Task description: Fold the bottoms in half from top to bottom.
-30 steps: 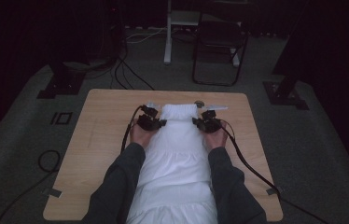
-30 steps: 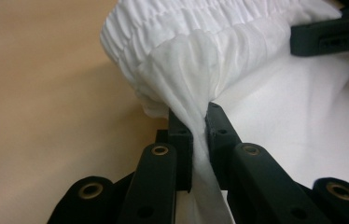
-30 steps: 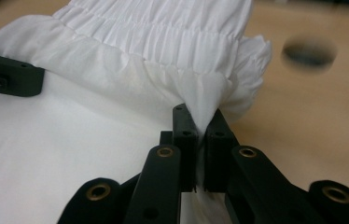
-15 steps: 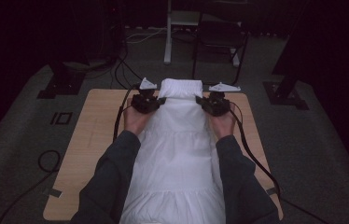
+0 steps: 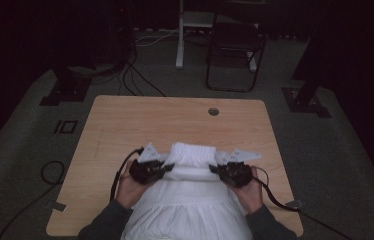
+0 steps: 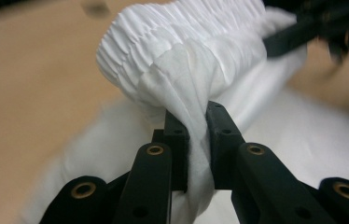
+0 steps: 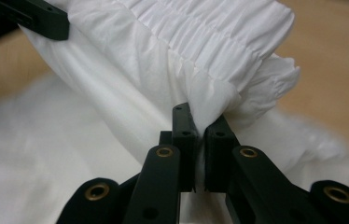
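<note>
White garment [image 5: 190, 200], shirred end away from person, lengthwise along table [image 5: 125, 120]

Black grippers [image 5: 151, 170], brass screws, dark grey sleeves [image 5: 106, 225].

No words showing anywhere, no numbers showing, no labels or brand names showing, no signs showing, nothing to read in any of the three views

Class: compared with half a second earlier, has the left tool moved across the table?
Yes. The left tool has pulled back from the table's far edge toward the person.
</note>
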`<action>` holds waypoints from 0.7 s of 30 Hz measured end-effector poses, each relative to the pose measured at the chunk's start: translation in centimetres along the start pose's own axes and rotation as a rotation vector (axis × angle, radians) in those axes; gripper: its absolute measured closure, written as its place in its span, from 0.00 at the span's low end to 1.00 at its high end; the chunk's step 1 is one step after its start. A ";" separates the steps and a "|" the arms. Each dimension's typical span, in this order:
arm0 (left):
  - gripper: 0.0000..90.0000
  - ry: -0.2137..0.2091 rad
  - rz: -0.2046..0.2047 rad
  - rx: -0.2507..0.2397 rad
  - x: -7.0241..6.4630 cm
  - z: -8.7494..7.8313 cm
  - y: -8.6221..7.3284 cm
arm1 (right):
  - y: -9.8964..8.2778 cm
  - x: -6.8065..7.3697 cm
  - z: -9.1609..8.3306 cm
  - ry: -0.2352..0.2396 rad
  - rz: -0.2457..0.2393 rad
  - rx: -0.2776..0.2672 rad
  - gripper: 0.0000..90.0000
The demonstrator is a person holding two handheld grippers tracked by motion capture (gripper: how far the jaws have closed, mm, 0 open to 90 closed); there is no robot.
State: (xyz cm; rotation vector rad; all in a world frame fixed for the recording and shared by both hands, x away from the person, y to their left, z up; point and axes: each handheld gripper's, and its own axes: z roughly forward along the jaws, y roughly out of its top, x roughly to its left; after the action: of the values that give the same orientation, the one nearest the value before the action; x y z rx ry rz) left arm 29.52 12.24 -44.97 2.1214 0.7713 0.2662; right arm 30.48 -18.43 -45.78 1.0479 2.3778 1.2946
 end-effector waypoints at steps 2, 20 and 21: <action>0.89 -0.009 0.005 0.101 -0.9 0.9 -2.6 | -2.1 1.1 0.3 0.003 -0.009 0.049 0.95; 0.92 0.099 -0.003 0.212 1.9 5.8 -5.0 | -4.7 -0.8 6.5 -0.041 -0.006 0.178 0.94; 0.92 0.099 -0.024 0.210 2.6 6.2 -4.7 | -4.3 -1.3 6.9 -0.051 -0.004 0.177 0.94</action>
State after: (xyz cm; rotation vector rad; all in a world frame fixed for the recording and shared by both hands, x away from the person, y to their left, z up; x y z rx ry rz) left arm 32.28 11.91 -52.67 2.3078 0.9157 0.2896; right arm 32.87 -16.45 -53.44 1.1087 2.4905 1.0586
